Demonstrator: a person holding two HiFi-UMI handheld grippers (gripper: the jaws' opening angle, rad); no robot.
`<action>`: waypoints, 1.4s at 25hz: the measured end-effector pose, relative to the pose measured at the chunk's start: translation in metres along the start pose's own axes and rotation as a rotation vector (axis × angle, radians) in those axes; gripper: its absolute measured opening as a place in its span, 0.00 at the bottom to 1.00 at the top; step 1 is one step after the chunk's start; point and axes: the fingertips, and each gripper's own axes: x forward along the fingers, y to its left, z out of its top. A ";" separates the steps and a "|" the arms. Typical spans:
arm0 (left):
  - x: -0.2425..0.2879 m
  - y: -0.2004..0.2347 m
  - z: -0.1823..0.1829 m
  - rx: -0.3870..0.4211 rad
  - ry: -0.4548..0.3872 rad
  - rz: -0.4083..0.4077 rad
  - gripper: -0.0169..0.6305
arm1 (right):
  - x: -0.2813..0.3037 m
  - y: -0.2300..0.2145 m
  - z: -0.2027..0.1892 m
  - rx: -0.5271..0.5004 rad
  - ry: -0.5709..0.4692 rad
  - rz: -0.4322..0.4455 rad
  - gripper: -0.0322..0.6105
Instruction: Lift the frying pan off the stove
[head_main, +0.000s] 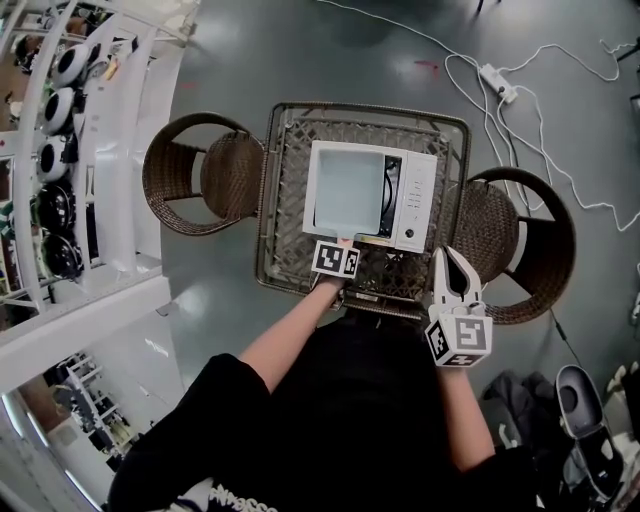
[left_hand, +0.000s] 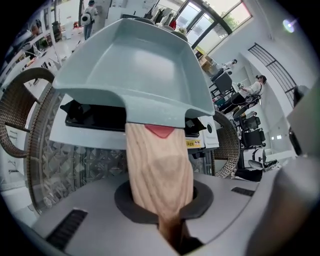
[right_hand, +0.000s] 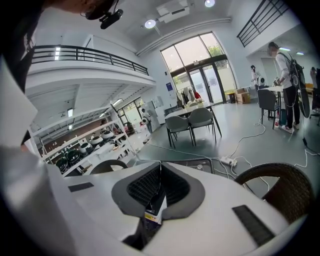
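A pale blue-grey square frying pan (head_main: 345, 190) rests over a white induction stove (head_main: 415, 200) on a wicker table (head_main: 272, 250). Its wooden handle (left_hand: 157, 170) points toward me. My left gripper (head_main: 343, 243) is at the table's near edge, and its jaws are closed on that handle. In the left gripper view the pan (left_hand: 135, 60) fills the upper half, with the stove (left_hand: 90, 135) below it. My right gripper (head_main: 447, 258) hovers at the table's front right corner, shut with nothing between its pads (right_hand: 172, 190).
A wicker chair stands on the left (head_main: 190, 175) and another on the right (head_main: 530, 250) of the table. A white shelf unit with dark pans (head_main: 60, 120) runs along the left. A power strip with cables (head_main: 497, 80) lies on the floor beyond the table.
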 end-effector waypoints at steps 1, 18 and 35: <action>-0.001 0.000 0.001 -0.001 -0.007 0.003 0.10 | 0.000 0.001 -0.001 -0.002 0.002 0.001 0.10; -0.007 0.005 0.002 0.058 0.005 0.033 0.08 | -0.003 0.015 -0.018 -0.027 0.022 0.017 0.10; -0.059 -0.003 0.015 0.061 -0.184 0.059 0.08 | -0.015 0.037 -0.018 -0.066 0.014 0.044 0.10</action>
